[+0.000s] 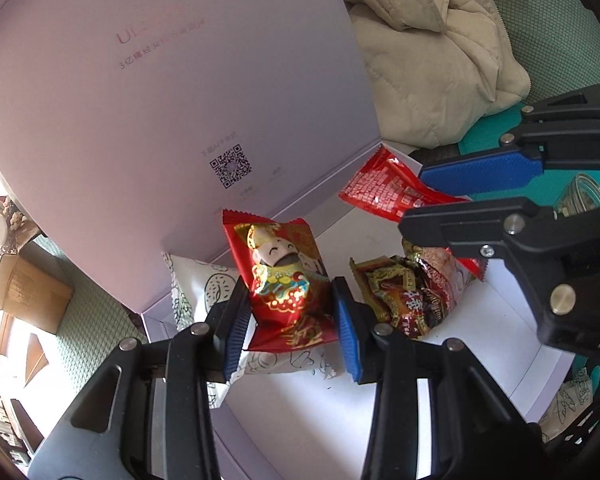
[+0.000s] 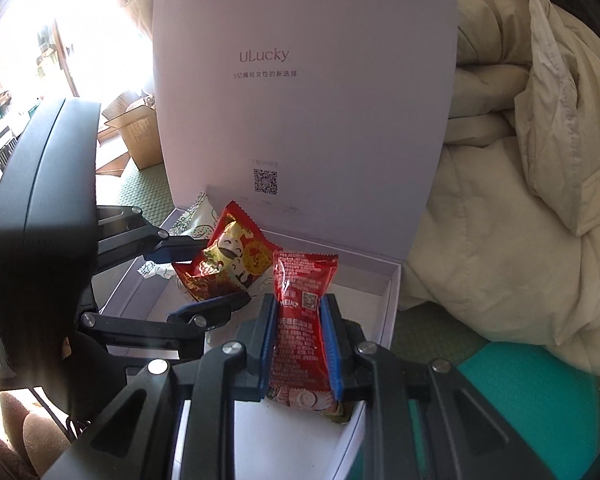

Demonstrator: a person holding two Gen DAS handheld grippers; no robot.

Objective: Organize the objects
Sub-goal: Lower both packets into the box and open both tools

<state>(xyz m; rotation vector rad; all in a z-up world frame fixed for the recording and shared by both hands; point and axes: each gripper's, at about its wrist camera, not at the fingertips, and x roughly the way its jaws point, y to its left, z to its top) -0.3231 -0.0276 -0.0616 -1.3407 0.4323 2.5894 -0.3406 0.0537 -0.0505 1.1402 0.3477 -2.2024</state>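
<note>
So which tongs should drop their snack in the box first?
Probably the left tongs: their red cartoon packet already hangs low over the box floor. The right tongs hold the ketchup sachet nearer the box's front edge.

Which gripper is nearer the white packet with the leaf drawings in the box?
Left. The left gripper, holding the red cartoon packet, hangs right above the white packet; the right gripper holds a ketchup sachet further along the box.
</note>
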